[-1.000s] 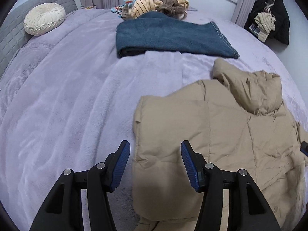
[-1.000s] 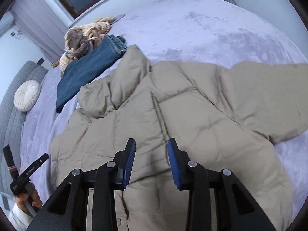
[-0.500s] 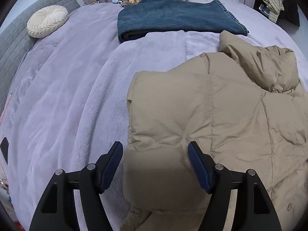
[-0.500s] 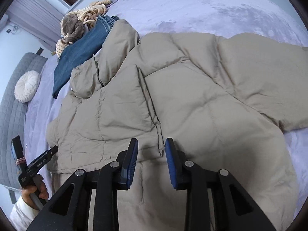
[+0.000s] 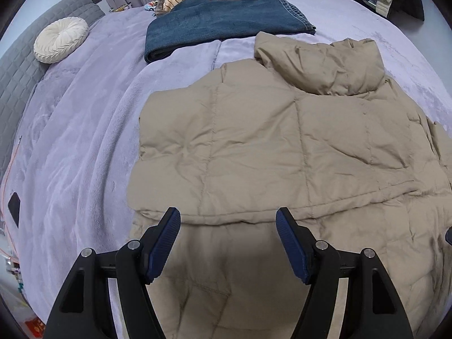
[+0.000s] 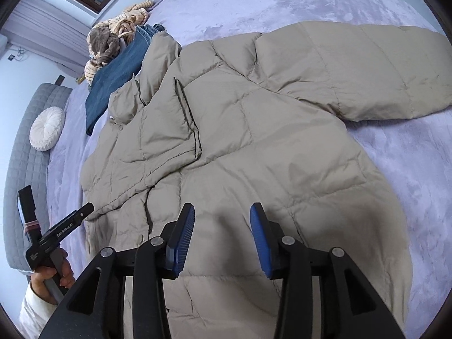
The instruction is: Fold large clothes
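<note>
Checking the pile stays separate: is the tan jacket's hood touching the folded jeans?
Touching. In the left wrist view the hood tip overlaps the folded jeans hem corner, no blanket between them.

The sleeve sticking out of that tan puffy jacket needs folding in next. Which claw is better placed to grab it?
Probably the right claw: the spread sleeve shows only in its view, ahead of its opening, empty jaws. The left claw hangs over the opposite, already folded side.

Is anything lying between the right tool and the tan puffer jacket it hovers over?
Nothing visible. The right tool, its jaws opening with nothing between them, sits directly above the tan puffer jacket. The folded jeans lie well beyond the hood.
</note>
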Tool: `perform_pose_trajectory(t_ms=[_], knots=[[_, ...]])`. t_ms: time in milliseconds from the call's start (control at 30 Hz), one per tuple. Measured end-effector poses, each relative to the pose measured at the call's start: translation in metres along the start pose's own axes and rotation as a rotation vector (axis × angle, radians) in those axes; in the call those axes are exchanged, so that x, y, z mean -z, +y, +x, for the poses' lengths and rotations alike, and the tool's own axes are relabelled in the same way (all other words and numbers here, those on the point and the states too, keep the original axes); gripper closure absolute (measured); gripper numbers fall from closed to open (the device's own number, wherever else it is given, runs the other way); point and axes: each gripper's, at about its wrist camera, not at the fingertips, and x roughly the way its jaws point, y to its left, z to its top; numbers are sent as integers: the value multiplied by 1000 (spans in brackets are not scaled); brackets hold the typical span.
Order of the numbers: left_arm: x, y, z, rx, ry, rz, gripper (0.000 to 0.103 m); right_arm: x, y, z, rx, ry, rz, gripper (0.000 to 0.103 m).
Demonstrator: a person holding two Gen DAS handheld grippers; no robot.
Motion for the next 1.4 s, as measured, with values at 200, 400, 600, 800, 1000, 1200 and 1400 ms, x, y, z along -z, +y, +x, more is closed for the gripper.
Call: perform_pose_trajectory(t_ms=[200, 400, 600, 800, 1000, 1200, 1400], knots=[[18, -27, -12, 6, 8, 4, 31, 5, -12, -8, -19, 12, -12, 55], [31, -41, -17, 1, 26, 27, 31, 13, -20, -10, -26, 17, -11, 53], [40, -43, -18, 24, 23, 58, 31, 28, -20, -11, -8, 9, 3, 52], [52, -37, -19, 62, 45, 70, 25, 47, -14, -17, 21, -8, 21, 45], [61, -34, -31, 62, 10, 105, 1, 65, -1, -25, 28, -32, 35, 44], [63, -28, -36, 55, -2, 120, 1, 80, 11, -29, 37, -49, 40, 44], [64, -27, -38, 66, -9, 126, 1, 88, 18, -30, 36, -60, 40, 30]])
